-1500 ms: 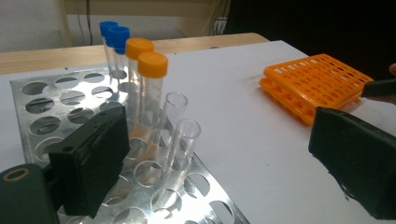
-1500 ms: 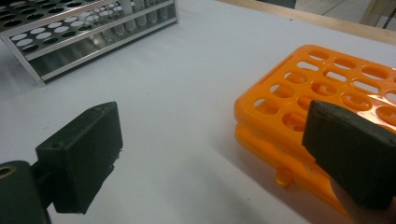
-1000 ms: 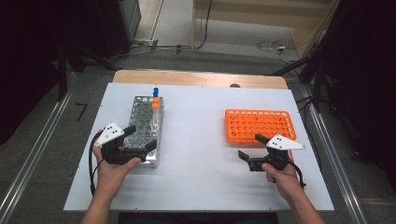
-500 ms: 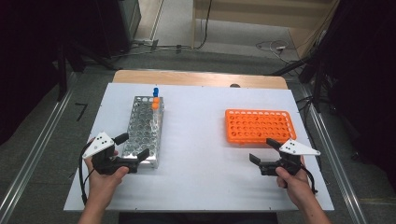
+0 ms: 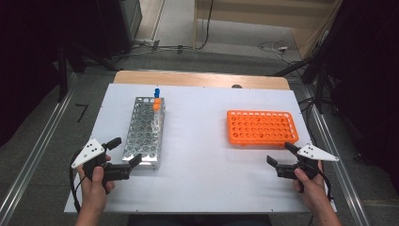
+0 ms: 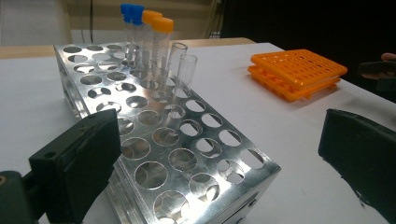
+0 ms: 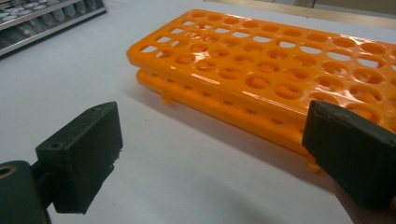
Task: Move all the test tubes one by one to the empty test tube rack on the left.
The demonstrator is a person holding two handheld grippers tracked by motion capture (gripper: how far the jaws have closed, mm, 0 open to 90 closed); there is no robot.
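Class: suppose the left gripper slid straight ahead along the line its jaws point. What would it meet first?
Most likely the metal test tube rack: the open left gripper faces its near end, one jaw already overlapping a corner. Whether they touch is unclear.

Bright white table, dark surroundings — soft, slightly grainy pictures.

We see even overhead light on the table (image 5: pixel 207 141), while the room around it falls to near black. Glare glints off the metal rack (image 6: pixel 177 154) just ahead of the left gripper (image 6: pixel 219 154) — its near jaws blur. The orange rack (image 7: pixel 280 79) throws a soft shadow towards the right gripper (image 7: pixel 210 154).
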